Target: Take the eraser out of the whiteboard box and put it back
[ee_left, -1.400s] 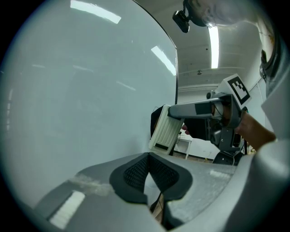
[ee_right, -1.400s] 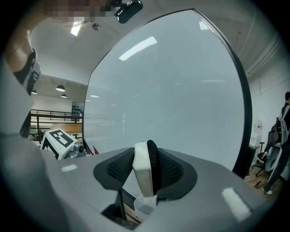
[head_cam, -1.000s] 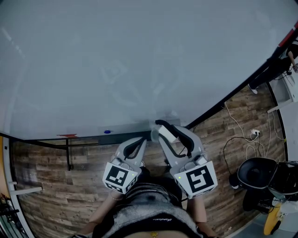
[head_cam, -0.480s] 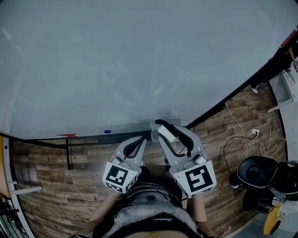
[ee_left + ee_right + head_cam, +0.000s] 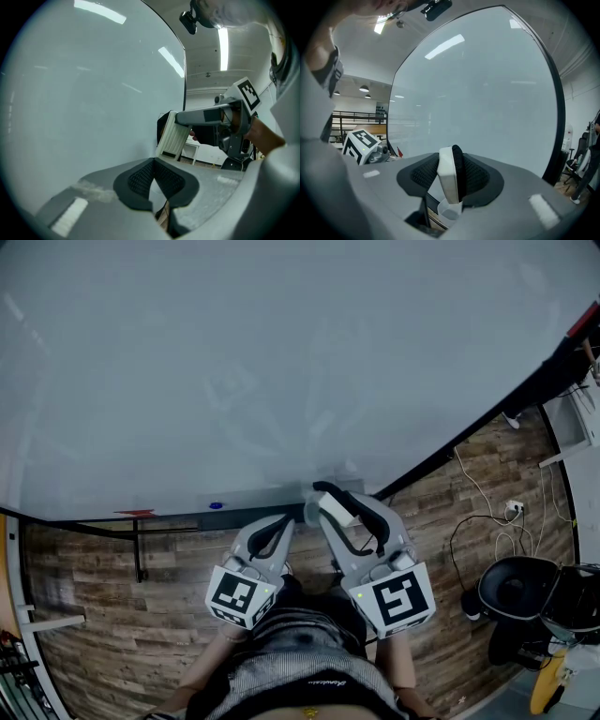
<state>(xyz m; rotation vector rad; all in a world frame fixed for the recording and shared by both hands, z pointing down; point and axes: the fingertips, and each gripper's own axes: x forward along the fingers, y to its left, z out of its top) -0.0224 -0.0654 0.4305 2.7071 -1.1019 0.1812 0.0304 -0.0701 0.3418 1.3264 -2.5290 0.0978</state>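
Two claws show, one per hand. The right gripper [image 5: 333, 501] is clamped on the one eraser [image 5: 447, 180]. The left gripper [image 5: 153, 161] has its pads pressed together on nothing and sits just beside the right one.

One whiteboard [image 5: 281, 362] fills most of the head view, with a single ledge [image 5: 178, 514] along its lower edge. One black chair [image 5: 511, 592] stands well off to the right on the wooden floor [image 5: 94, 615].

The eraser stands upright between the right jaws, white body to the left and black felt to the right. Its lower end is directly over one small clear box [image 5: 449, 213] at the ledge. Whether it dips inside cannot be told.

Smallest, the ledge carries one blue item [image 5: 217, 505] and one red item [image 5: 136, 514], well apart.
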